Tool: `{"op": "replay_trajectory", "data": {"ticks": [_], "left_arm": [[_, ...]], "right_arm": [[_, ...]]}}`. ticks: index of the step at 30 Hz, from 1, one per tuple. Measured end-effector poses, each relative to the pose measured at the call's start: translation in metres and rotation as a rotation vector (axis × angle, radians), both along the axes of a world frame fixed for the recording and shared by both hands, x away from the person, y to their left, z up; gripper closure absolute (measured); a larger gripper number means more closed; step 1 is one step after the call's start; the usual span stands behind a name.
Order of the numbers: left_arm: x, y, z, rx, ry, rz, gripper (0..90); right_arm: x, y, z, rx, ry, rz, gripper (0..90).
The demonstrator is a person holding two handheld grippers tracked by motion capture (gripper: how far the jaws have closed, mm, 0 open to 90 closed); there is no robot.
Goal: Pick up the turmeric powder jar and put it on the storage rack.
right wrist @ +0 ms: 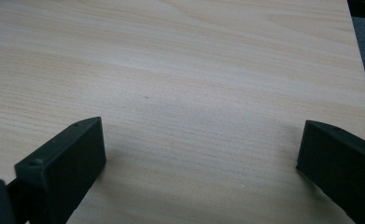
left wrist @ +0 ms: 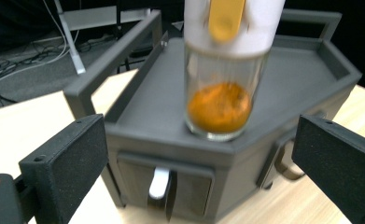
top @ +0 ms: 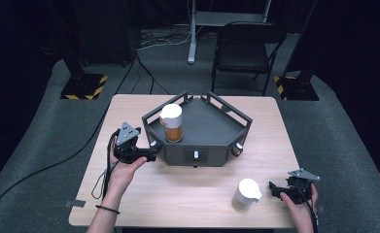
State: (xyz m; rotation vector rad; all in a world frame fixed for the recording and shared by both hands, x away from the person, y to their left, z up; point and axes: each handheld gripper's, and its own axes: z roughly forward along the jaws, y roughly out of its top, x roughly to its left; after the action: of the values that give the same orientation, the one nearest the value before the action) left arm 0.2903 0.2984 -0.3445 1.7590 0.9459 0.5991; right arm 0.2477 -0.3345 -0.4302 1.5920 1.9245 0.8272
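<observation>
**Two jars, one tray, both grippers empty**

Spice jar stands at the tray's front-left edge. White-lidded jar sits on table, front right. Left gripper released, just beside the tray; right gripper released, near table's right edge.

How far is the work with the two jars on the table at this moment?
Done: the glass jar of orange powder with a white lid stands on the dark grey angular tray. In hand: nothing; the left gripper beside the tray has open, empty jaws. Left: the second white-lidded jar stands on the pale wooden table, beside the open right gripper.
</observation>
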Motion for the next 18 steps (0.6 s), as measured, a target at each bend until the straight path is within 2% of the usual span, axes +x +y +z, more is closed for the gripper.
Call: {"op": "replay_trajectory", "data": {"ticks": [9, 18], "left_arm": [[-0.005, 0.011, -0.018, 0.003, 0.032, 0.009, 3.5], [-0.009, 0.022, -0.037, -0.012, 0.074, 0.023, 3.4]], "right_arm": [[0.0, 0.0, 0.0, 0.0, -0.001, 0.001, 0.0], [0.0, 0.0, 0.0, 0.0, 0.0, 0.001, 0.0]]}}
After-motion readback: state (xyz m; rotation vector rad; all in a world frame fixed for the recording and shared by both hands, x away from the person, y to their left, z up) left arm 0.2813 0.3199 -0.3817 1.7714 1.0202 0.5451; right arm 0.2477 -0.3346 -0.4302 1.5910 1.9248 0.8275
